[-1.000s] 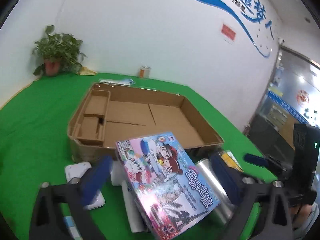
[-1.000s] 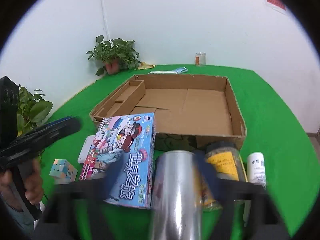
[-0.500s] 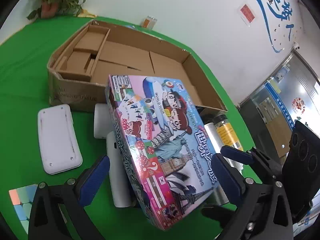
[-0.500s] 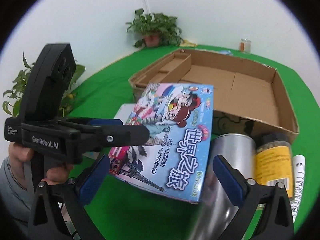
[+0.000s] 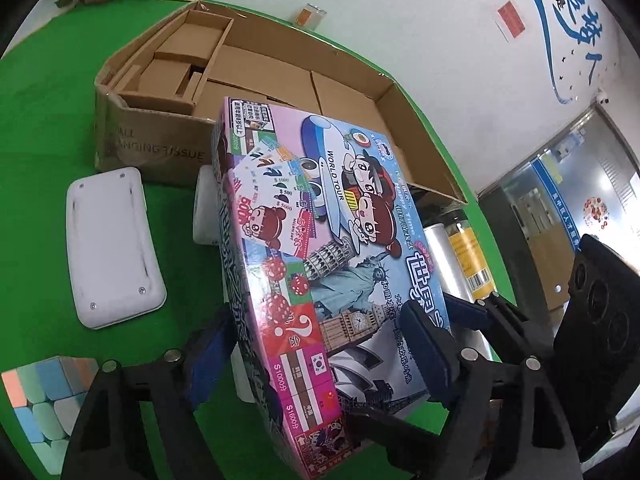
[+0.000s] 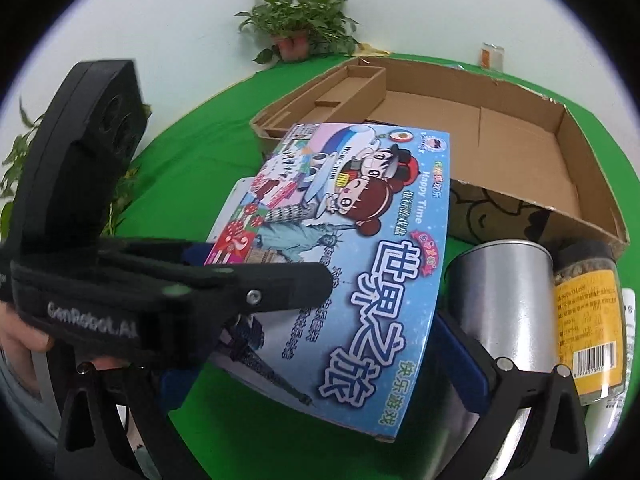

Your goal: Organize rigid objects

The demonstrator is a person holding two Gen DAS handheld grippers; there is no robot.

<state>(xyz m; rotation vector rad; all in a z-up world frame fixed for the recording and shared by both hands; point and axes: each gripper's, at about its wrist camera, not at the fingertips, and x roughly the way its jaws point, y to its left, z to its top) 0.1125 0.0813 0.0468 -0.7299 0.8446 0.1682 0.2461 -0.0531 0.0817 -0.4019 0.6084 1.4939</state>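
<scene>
A colourful board game box (image 5: 320, 264) lies tilted on the green table, propped on other items; it also shows in the right wrist view (image 6: 344, 248). My left gripper (image 5: 316, 360) has closed in on the box's near end, one pad on its top face and one under its left side. My right gripper (image 6: 328, 368) is open and straddles the box's near edge, its pads apart from the box sides. An open, shallow cardboard box (image 5: 256, 76) stands behind the game box, with a divider section at its left (image 6: 460, 120).
A white flat case (image 5: 108, 240) and a pastel cube (image 5: 40, 396) lie at the left. A silver can (image 6: 504, 292), a yellow-labelled jar (image 6: 588, 320) and a white bottle (image 6: 630, 320) lie at the right. A potted plant (image 6: 298, 36) stands at the back.
Both grippers have moved in on the game box. The left gripper's fingers have closed from wide open onto the box's near end. The right gripper now straddles the box's edge.
</scene>
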